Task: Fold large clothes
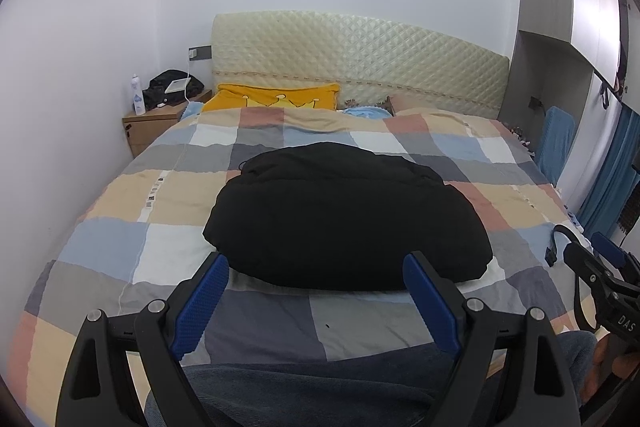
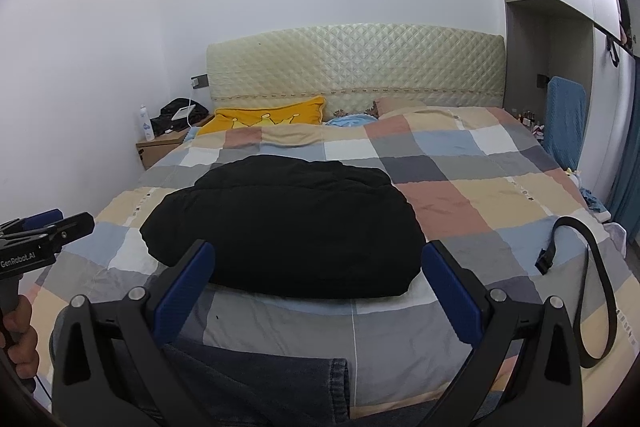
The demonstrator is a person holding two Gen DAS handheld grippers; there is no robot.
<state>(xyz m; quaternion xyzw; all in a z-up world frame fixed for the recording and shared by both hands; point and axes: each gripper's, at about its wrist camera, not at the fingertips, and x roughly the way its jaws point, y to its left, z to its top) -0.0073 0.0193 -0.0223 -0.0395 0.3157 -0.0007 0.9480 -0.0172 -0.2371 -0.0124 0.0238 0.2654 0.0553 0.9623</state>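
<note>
A black padded garment [image 1: 344, 215] lies folded in a rounded bundle on the checked bedspread [image 1: 120, 195]; it also shows in the right wrist view [image 2: 288, 223]. My left gripper [image 1: 316, 259] is open and empty, held above the bed's near edge just short of the garment. My right gripper [image 2: 318, 247] is open and empty at the same distance. Each gripper shows at the edge of the other's view: the right one [image 1: 600, 267], the left one [image 2: 48, 227].
A black strap with a buckle [image 2: 592, 287] lies on the bed's right side. A yellow pillow [image 1: 276, 97] and a padded headboard [image 1: 360, 67] are at the far end. A wooden nightstand [image 1: 152, 123] with a bottle stands far left. Denim cloth [image 2: 256, 379] lies at the near edge.
</note>
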